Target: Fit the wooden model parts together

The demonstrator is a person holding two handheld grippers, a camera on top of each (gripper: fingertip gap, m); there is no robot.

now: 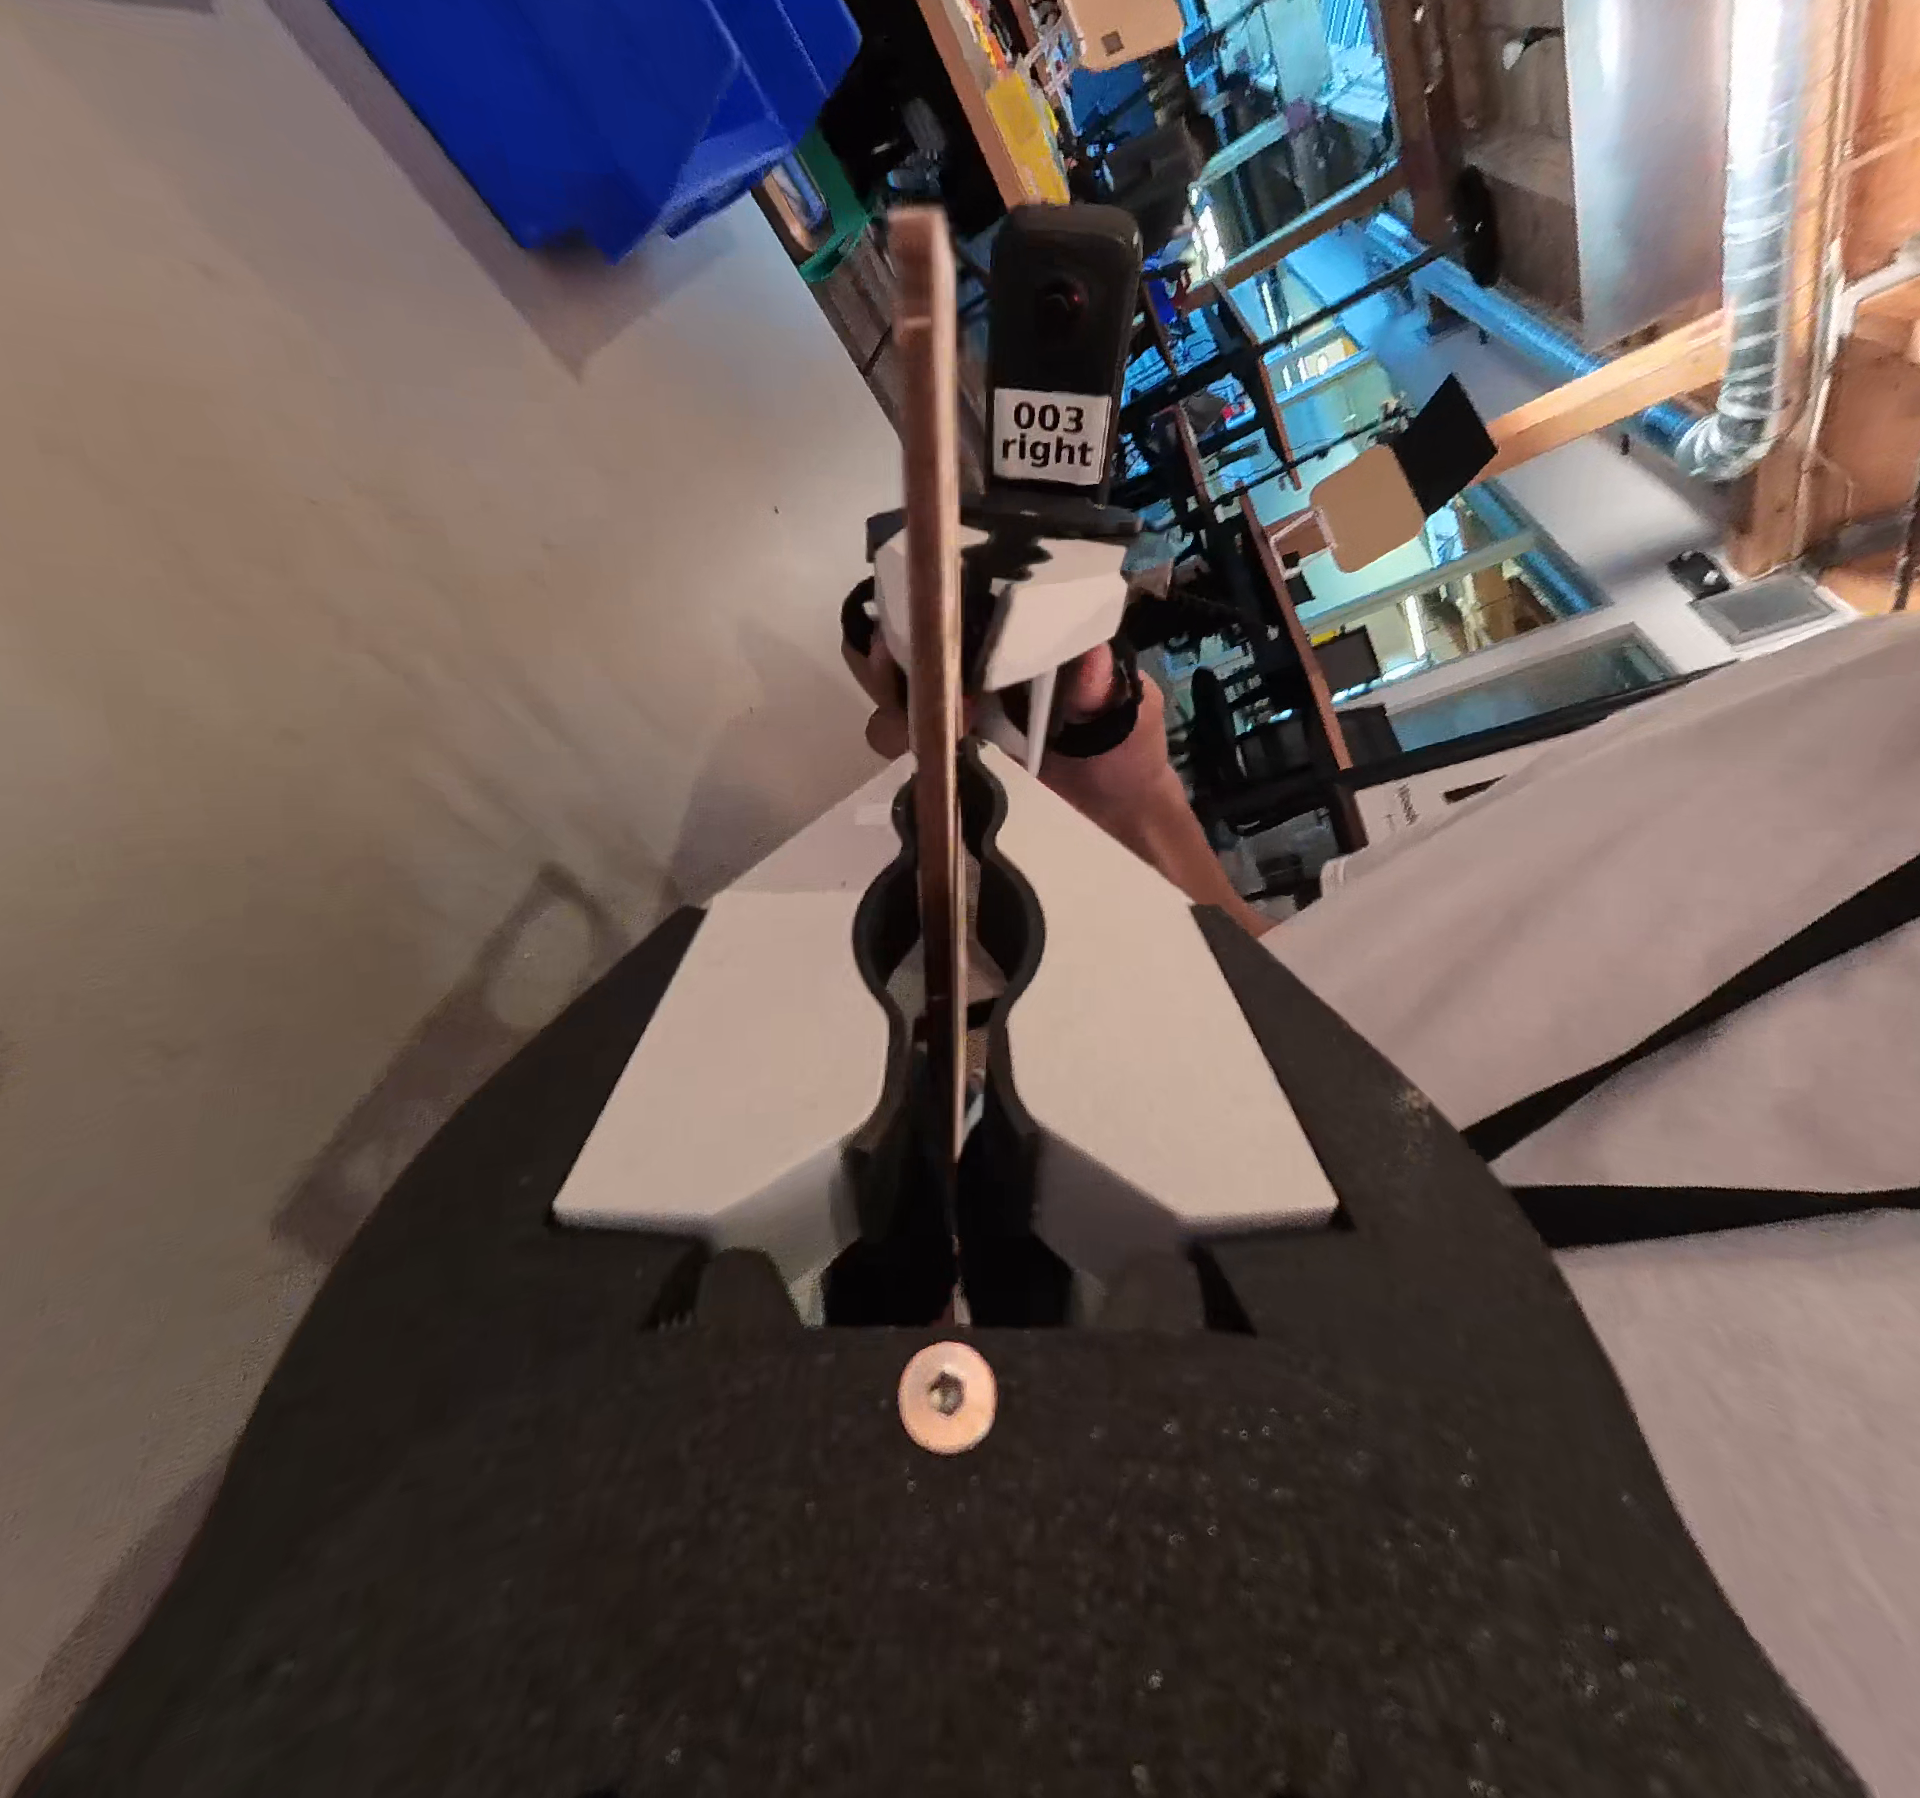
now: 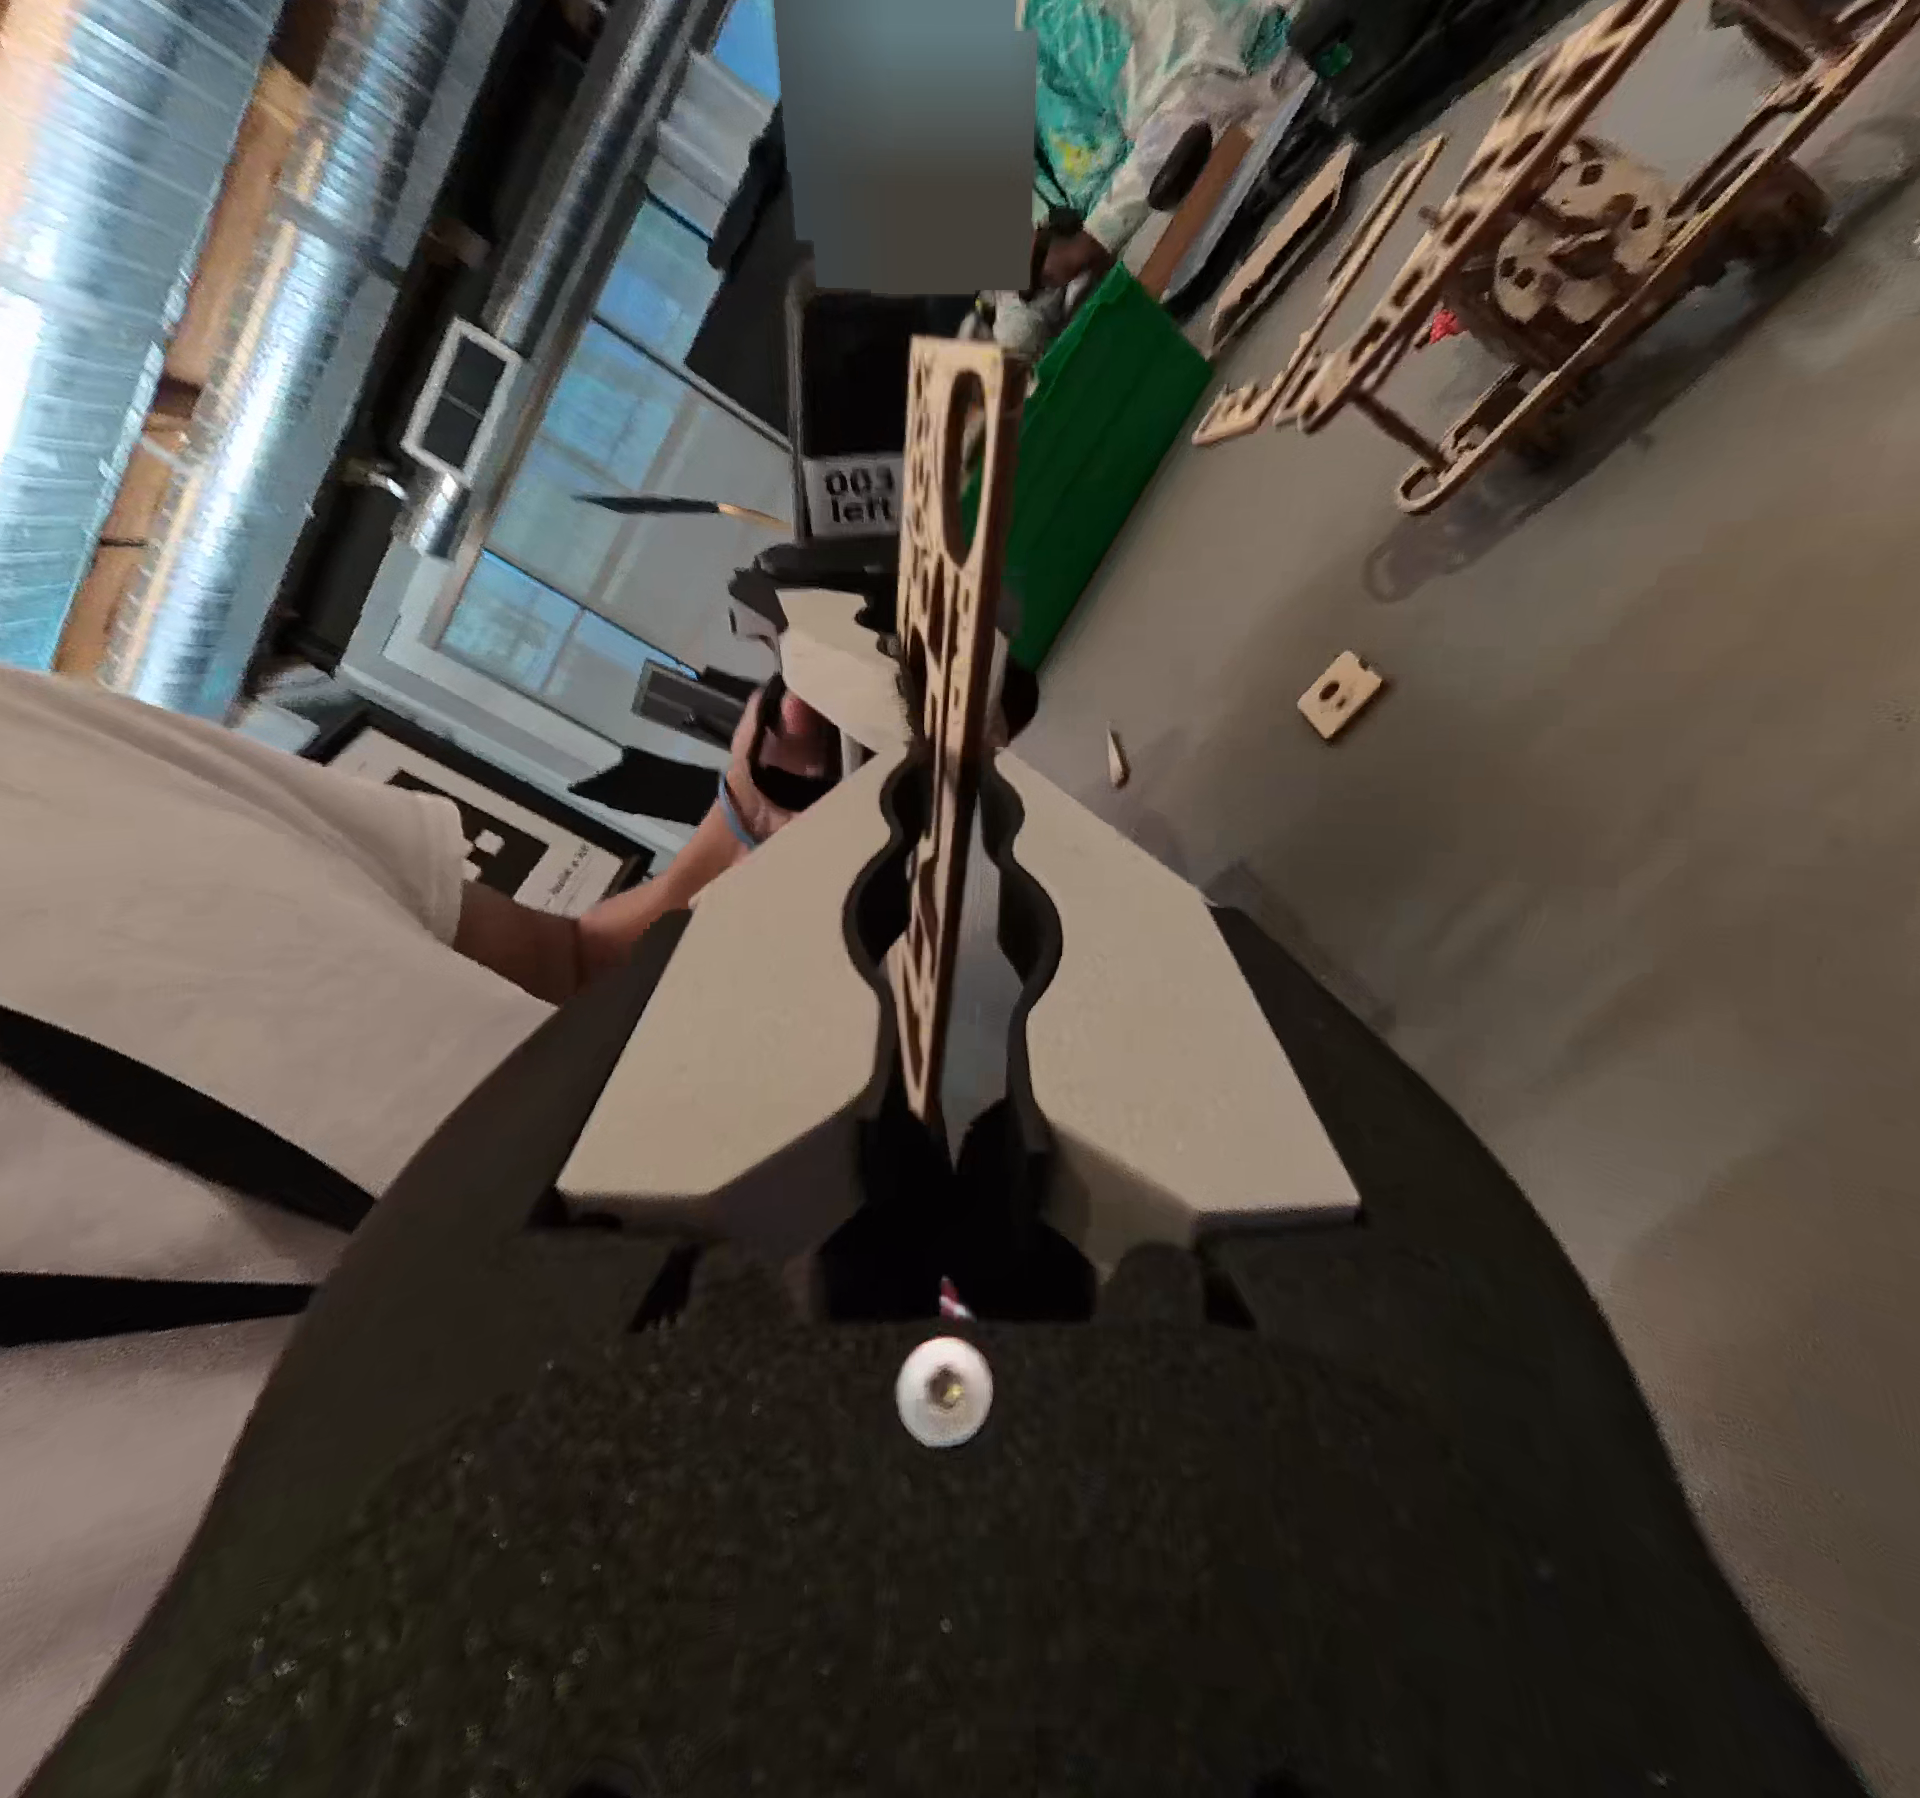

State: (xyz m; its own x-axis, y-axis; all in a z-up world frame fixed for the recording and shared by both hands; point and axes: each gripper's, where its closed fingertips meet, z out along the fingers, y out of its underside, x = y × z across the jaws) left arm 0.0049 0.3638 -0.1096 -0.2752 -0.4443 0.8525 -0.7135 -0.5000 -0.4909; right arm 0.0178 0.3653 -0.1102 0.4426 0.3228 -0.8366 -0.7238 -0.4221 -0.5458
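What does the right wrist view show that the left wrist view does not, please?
Only the right wrist view shows the partly built wooden model, loose flat wooden pieces on the grey surface, a green bin, and the cut-out face of the wooden panel it holds. Only the left wrist view shows blue bins and its thin wooden strip edge-on. Both share a flat wooden part clamped between closed jaws, with the opposite gripper facing behind it: right gripper, left gripper.
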